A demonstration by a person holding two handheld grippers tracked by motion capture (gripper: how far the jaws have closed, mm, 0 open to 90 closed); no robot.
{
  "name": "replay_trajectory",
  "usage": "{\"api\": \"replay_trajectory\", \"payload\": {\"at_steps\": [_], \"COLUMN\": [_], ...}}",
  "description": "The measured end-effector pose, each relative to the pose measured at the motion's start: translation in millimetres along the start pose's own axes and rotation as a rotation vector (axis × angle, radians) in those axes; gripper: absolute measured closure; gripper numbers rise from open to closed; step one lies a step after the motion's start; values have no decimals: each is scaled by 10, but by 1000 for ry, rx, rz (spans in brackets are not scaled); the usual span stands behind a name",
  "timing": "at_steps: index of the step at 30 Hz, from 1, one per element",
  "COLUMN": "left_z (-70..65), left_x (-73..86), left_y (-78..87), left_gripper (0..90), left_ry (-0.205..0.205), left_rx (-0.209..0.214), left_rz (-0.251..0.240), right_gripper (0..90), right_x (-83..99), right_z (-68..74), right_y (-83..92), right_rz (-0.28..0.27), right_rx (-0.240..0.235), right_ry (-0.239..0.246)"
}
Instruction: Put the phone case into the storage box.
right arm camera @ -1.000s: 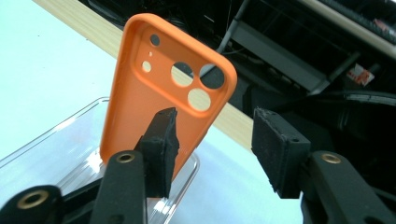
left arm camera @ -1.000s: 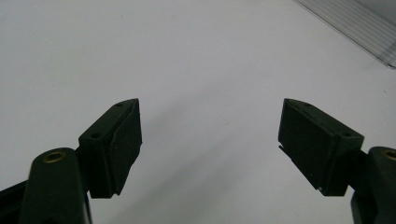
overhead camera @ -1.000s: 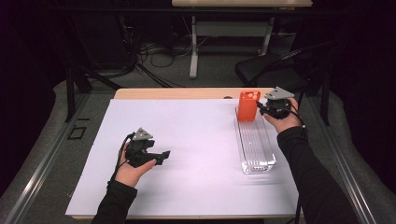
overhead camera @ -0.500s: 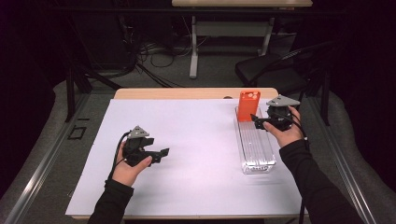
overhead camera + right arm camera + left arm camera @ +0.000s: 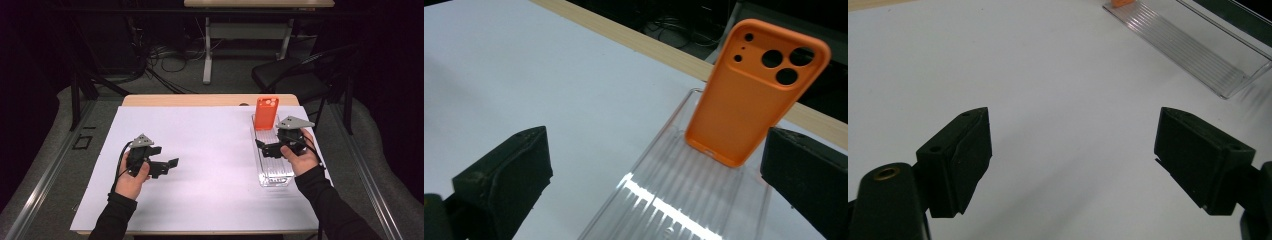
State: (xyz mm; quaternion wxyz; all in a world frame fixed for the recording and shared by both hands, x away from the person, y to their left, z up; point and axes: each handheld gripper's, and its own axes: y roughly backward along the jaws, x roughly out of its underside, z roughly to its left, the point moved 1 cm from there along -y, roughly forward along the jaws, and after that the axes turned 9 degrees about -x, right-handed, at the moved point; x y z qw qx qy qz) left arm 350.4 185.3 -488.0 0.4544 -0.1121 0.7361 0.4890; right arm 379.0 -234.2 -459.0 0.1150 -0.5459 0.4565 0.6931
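Note:
An orange phone case [image 5: 265, 113] [image 5: 756, 95] stands upright, camera cut-outs up, in the far end of a clear ridged rack [image 5: 274, 172] [image 5: 684, 200]. My right gripper [image 5: 267, 148] [image 5: 659, 160] hovers over the rack's middle, a little nearer than the case. It is open, its jaws have just been opening, and nothing is between them. My left gripper [image 5: 165, 156] [image 5: 1073, 145] rests at the left over the white sheet [image 5: 210, 165]. It is open and empty too, its jaws having just spread a bit wider. The rack's near end [image 5: 1193, 45] lies ahead of it.
The white sheet covers most of the wooden table, whose far edge [image 5: 200, 100] stays bare. A black chair [image 5: 295, 75] stands beyond the table's far right corner. Cables [image 5: 165, 60] and desk legs lie on the floor behind.
My right gripper has drawn back from the orange case toward the person along the rack, and its jaws have spread. The case stays upright. The left hand has kept its place.

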Motion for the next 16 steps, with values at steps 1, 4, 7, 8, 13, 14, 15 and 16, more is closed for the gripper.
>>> {"api": "replay_trajectory", "payload": {"at_steps": [1,4,7,8,13,14,15,16], "left_z": [-2,-5,-16,-24,-67,-75,-82,-86], "left_x": [5,23,33,36,42,43,45,48], "left_y": [8,28,43,49,83,87,88,90], "left_gripper": [156,152,152,152,148,148,148,148], "left_ry": [-1,-6,-21,-27,-50,-52,-57,-64], "left_rx": [4,12,20,22,36,37,39,40], "left_rz": [-1,-15,-18,-18,-27,-27,-25,-22], "right_gripper": [0,0,0,0,0,0,0,0], "right_x": [19,84,150,172,283,332,332,356], "right_z": [34,145,253,287,425,472,472,488], "right_y": [0,7,30,35,81,97,97,104], "right_rz": [0,1,3,3,1,1,1,2], "right_rx": [-8,-26,-48,-53,-57,-60,-60,-62], "right_ry": [-1,-7,-6,-3,4,-3,-3,-3]}}
